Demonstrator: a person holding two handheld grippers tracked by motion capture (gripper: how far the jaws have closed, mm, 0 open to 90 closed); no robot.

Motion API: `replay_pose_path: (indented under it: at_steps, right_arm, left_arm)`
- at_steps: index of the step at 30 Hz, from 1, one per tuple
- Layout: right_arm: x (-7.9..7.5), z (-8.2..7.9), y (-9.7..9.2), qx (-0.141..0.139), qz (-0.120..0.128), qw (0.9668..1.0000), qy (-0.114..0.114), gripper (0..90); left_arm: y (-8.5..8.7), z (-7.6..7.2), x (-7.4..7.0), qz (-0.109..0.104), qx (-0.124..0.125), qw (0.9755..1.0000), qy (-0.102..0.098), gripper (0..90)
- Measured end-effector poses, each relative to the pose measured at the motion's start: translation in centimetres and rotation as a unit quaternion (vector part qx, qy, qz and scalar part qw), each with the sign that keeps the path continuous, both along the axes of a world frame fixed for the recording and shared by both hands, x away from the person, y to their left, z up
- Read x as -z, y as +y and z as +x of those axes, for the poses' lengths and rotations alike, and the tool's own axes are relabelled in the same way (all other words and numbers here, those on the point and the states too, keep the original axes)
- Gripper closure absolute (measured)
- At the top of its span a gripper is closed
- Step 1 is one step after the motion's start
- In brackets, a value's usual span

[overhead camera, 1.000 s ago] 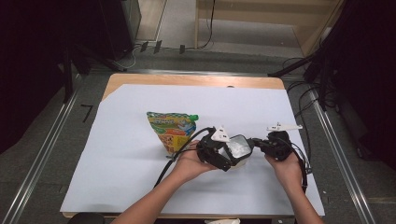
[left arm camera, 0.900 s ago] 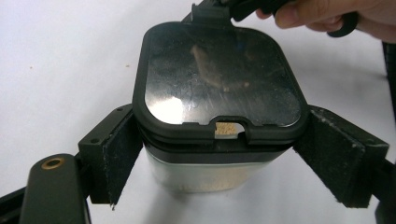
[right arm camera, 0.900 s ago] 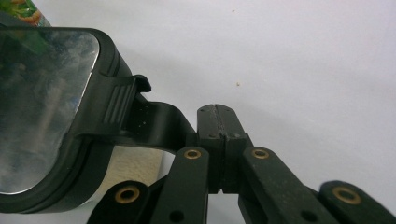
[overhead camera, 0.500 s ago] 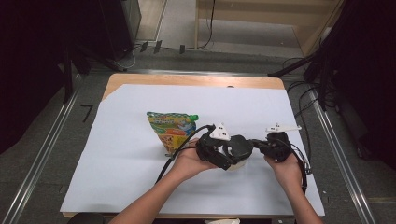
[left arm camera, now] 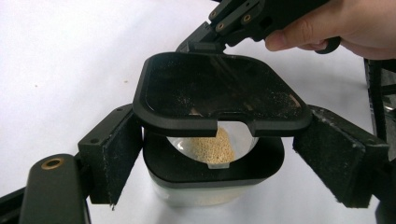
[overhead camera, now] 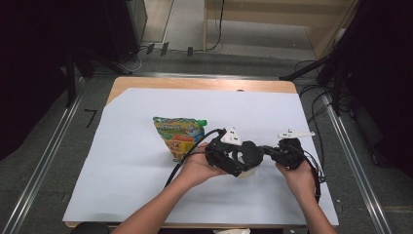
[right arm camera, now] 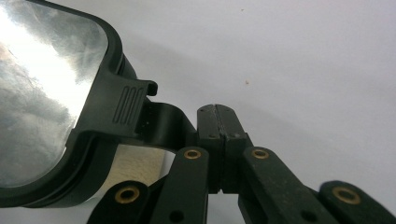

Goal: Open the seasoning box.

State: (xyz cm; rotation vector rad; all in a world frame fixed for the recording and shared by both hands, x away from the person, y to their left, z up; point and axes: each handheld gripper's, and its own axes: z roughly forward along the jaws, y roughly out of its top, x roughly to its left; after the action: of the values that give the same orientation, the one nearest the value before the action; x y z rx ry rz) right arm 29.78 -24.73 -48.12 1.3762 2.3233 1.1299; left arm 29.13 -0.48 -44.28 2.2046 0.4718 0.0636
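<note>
Since a second ago, my left gripper [overhead camera: 233,163] is closing around the seed container [left arm camera: 212,186], not yet pressing; my right gripper [right arm camera: 217,122], shut, is propping its lid [left arm camera: 219,95] up.

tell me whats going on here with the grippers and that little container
A person works at a white-covered table with a gripper in each hand. The left gripper has its jaws on either side of a small clear container of tan granules, though whether the pads press on it is unclear. The right gripper, jaws shut, meets the hinge side of the black flip lid, which stands raised. A colourful pouch lies nearby.
</note>
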Motion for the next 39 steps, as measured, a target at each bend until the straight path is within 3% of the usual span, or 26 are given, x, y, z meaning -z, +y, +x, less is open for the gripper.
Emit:
replay_pose_path:
  at_steps: [1,2,4,5,8,12,14,24,32,39]
  right_arm:
    - [0.0,0.0,0.0,0.000,0.001,1.0000,0.001,90.0]
    - [0.0,0.0,0.1,-0.001,0.002,1.0000,0.002,90.0]
    - [0.0,-0.1,0.3,-0.007,-0.001,1.0000,0.002,90.0]
    - [0.0,-0.2,0.4,-0.010,-0.010,0.9999,-0.003,90.0]
    - [0.0,-0.2,0.4,-0.011,-0.007,0.9999,-0.004,90.0]
    - [0.0,-0.2,0.3,-0.012,-0.002,0.9999,-0.001,90.0]
    - [0.0,-0.3,0.4,-0.012,-0.001,0.9999,0.001,90.0]
    - [0.1,-0.7,0.6,-0.007,0.000,1.0000,0.001,90.0]
    - [0.0,-1.0,0.4,-0.014,0.004,0.9999,0.005,90.0]
    - [-0.6,-2.2,0.1,-0.017,0.006,0.9998,0.000,90.0]
  left_arm:
    - [0.4,0.1,-0.2,-0.039,0.017,0.9987,0.030,33.4]
    - [0.4,0.2,-0.5,-0.058,0.009,0.9975,0.041,46.6]
    - [0.2,0.2,-0.9,-0.056,0.012,0.9977,0.038,43.0]
    - [0.1,0.1,-1.0,-0.050,0.014,0.9981,0.033,43.0]
    - [-0.1,-0.1,-1.4,-0.035,0.020,0.9989,0.026,46.2]
    - [-0.3,0.1,-1.9,-0.025,0.024,0.9987,0.037,48.6]
    - [-0.4,0.2,-2.2,-0.031,0.032,0.9979,0.046,53.7]
    - [-1.7,0.3,-3.4,-0.027,0.051,0.9975,0.041,62.5]
    - [-2.8,0.5,-3.8,-0.020,0.062,0.9969,0.045,63.6]
    - [-2.9,0.8,-3.8,-0.023,0.067,0.9961,0.053,64.7]
